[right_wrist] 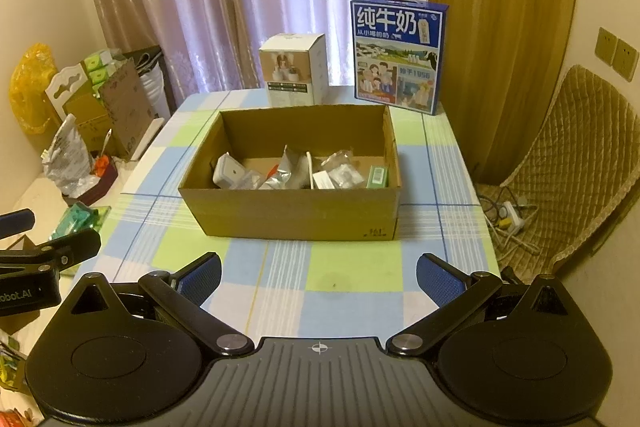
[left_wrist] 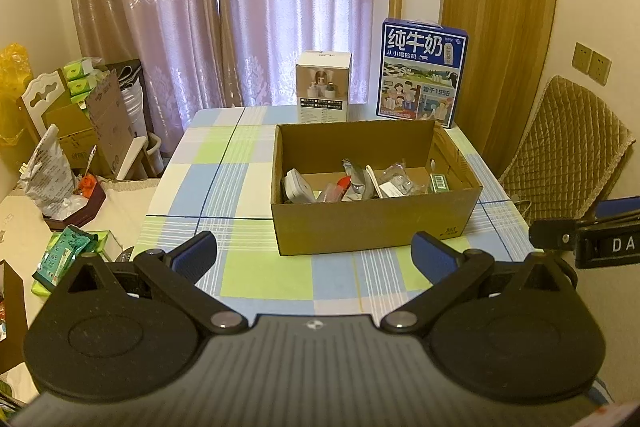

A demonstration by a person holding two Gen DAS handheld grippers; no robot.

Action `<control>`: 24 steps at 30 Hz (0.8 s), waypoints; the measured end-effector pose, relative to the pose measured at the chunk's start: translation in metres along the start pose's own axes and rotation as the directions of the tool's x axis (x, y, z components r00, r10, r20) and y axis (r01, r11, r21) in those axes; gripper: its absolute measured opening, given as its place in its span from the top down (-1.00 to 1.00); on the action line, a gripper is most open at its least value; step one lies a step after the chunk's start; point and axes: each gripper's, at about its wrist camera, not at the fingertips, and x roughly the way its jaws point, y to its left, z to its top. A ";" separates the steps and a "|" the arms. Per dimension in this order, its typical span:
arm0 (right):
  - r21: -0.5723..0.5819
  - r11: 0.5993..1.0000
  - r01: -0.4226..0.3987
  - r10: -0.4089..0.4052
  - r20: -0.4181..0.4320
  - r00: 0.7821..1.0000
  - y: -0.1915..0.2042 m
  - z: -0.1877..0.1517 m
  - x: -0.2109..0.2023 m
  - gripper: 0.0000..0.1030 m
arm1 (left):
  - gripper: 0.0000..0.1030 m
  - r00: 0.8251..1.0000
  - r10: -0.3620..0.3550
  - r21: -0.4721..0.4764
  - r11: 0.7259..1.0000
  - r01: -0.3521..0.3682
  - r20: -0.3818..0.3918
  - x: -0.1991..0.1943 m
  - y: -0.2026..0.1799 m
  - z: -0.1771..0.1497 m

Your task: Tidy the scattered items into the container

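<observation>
Hovering both of my tongs over the near side of the checked tablecloth (right_wrist: 352,267), I hold them spread wide with nothing between the pads — the left gripper (left_wrist: 316,253) and the right gripper (right_wrist: 320,273) alike. The cardboard box (right_wrist: 296,215) is my landmark: it sits open-topped in the middle of the table, just ahead of both tools.

Everything loose seems to be inside it already, bunched against its near wall. At the box's left end lies a white plug adapter (right_wrist: 230,173), hard and fairly solid; I would pinch it across its flat sides. Near the box's middle a crinkled foil pouch (right_wrist: 286,169) stands half upright — light, soft, slippery, best taken by its sealed top edge. Towards the box's right end is a clear plastic packet (right_wrist: 342,171), limp and light, and by the right wall a small green carton (right_wrist: 378,177), stiff enough to grip across its narrow faces.

Behind the box stand a white product box (right_wrist: 294,69) and a blue milk case (right_wrist: 400,53). I cannot make out any stray item on the cloth around the box, though the tools hide the nearest strip.
</observation>
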 end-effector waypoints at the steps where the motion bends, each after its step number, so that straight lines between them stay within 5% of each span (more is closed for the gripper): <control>1: 0.000 1.000 -0.001 0.001 0.000 1.000 0.000 0.000 0.000 -0.96 | -0.98 1.000 0.000 0.000 1.000 0.000 0.000 0.000 0.000 0.000; 24: 0.004 1.000 -0.003 0.003 -0.004 1.000 -0.001 -0.003 0.002 -0.96 | -0.98 1.000 -0.010 -0.006 1.000 0.010 -0.005 0.004 -0.001 -0.003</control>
